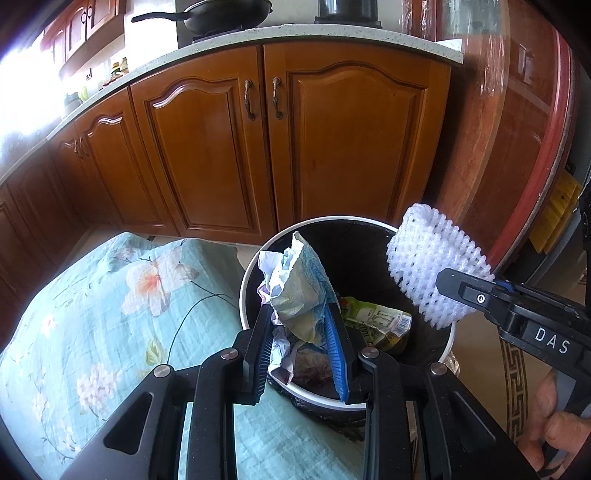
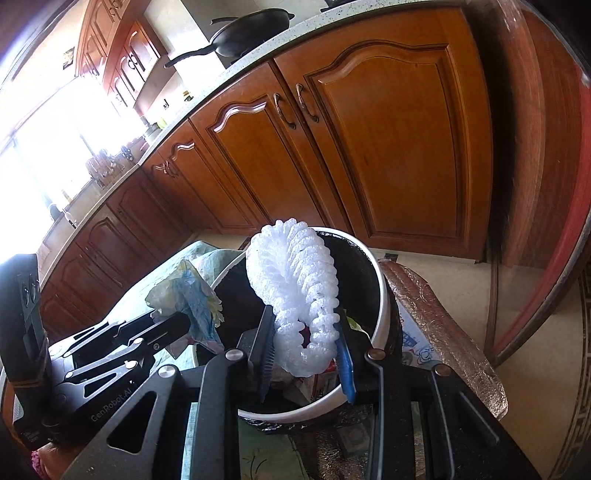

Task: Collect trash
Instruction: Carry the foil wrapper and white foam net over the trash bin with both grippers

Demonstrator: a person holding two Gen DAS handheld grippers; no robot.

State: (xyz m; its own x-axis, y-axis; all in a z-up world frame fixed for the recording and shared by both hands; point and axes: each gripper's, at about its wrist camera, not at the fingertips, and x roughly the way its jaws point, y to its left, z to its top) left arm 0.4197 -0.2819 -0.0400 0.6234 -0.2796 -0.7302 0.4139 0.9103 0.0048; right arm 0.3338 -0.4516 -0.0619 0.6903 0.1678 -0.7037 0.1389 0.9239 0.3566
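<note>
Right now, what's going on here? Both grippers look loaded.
A person is collecting trash with two handheld grippers. The left gripper is shut on a crumpled wrapper, held over the near rim of the trash bin. The right gripper is shut on a white foam net, also above the bin's opening. A green package and other scraps already lie inside. Neither piece has been dropped yet.

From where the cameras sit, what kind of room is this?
Most likely a home kitchen: wooden cabinet doors run under a speckled countertop, a black frying pan sits on top, and a lined trash bin stands on the floor.
</note>
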